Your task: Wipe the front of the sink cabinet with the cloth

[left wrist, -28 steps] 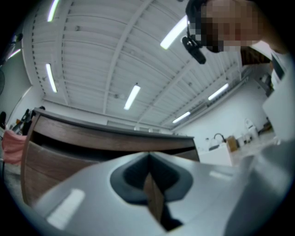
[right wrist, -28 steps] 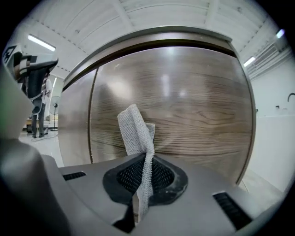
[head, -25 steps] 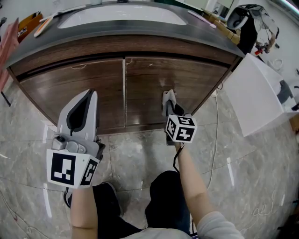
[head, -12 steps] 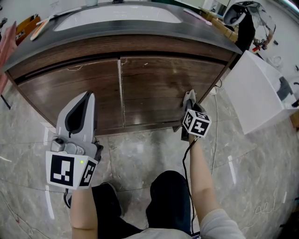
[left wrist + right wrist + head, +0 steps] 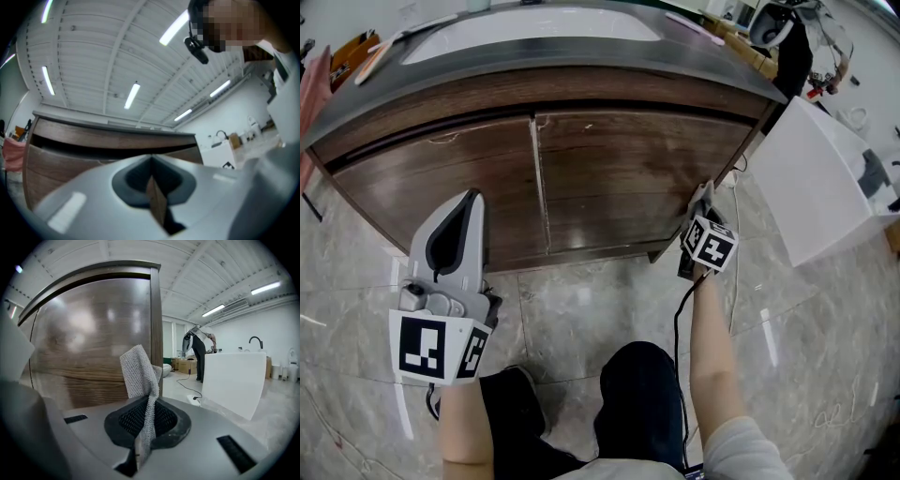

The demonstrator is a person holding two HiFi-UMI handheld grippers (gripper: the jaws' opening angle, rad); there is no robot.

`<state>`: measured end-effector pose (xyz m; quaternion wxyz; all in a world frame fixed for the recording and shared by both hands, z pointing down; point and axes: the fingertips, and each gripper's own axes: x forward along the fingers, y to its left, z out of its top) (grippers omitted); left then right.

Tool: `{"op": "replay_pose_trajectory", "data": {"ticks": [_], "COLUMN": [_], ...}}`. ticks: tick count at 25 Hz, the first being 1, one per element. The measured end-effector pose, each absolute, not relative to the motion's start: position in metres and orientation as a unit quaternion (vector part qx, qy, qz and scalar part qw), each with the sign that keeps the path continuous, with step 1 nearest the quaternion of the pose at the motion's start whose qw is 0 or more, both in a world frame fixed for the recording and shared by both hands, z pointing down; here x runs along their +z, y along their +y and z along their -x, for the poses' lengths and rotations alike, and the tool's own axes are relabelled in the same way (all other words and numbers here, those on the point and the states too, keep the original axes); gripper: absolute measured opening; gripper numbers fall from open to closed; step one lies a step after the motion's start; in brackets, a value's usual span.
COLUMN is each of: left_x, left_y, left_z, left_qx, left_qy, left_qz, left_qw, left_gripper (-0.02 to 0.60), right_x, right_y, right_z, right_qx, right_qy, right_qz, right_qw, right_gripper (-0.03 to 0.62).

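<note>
The left tongs (image 5: 467,199) hang low over the marble floor (image 5: 581,309), in front of the left door (image 5: 441,183) of the sink cabinet (image 5: 609,173) and apart from the wood. Their jaws are pressed together with nothing between them. Above, the dark counter (image 5: 694,66) caps the cabinet. Further right, the right tongs (image 5: 703,197) are clamped on the grey knitted cloth (image 5: 139,373). The cloth stands up from the jaws at the lower right edge of the cabinet front; whether it touches the wood cannot be told. A white box (image 5: 825,187) stands near, right of the cabinet.
</note>
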<state>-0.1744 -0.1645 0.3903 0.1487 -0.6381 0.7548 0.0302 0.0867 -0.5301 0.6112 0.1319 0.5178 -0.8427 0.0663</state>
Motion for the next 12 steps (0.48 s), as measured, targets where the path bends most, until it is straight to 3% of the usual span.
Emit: {"op": "replay_pose_trajectory", "data": {"ticks": [12], "left_x": [0.399], "left_y": [-0.155], "left_z": [0.176], "left_qx": [0.017], "left_qy": [0.758], "left_qz": [0.636], "left_qw": [0.141], "left_gripper": [0.005], "right_x": [0.684], "right_y": [-0.521], "right_z": [-0.073], "right_qx": [0.075], "right_qy": [-0.843], "right_qz": [-0.490], "right_qw": [0.210], "right_gripper": [0.008]}}
